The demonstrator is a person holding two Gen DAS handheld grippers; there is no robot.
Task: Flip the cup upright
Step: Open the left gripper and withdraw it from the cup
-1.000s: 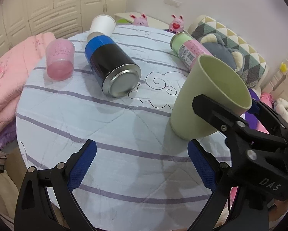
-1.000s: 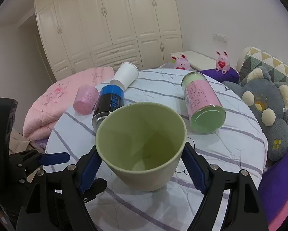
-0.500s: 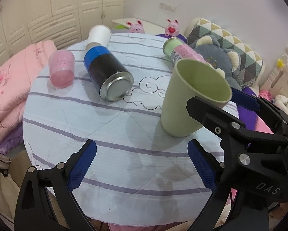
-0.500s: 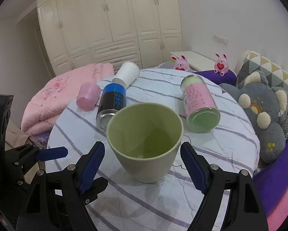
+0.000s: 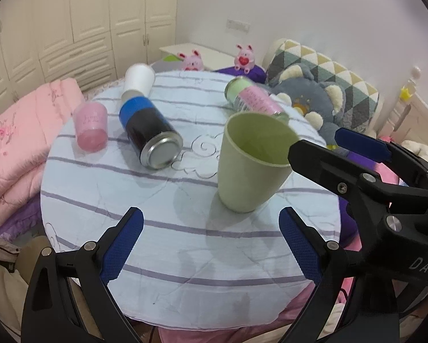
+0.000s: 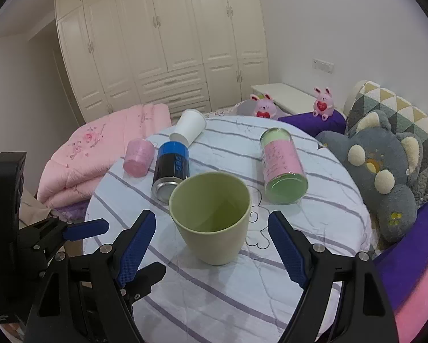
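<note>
The pale green cup (image 6: 211, 217) stands upright on the round striped table (image 6: 271, 300), mouth up; it also shows in the left wrist view (image 5: 251, 165). My right gripper (image 6: 212, 245) is open, its blue pads on either side of the cup and a little nearer than it, not touching it. My left gripper (image 5: 211, 243) is open and empty, above the table's near part, left of the right gripper's black arm (image 5: 371, 188).
A blue and black can (image 5: 149, 131), a pink and green can (image 6: 282, 165), a white paper cup (image 6: 188, 125) and a pink cup (image 6: 136, 157) lie or stand on the far half. Pink quilt (image 6: 99, 148) left, grey plush (image 6: 385, 171) right.
The right gripper has opened, let go of the green cup and drawn back. The cup went from tilted to standing upright on the table. The left gripper has drawn back too.
</note>
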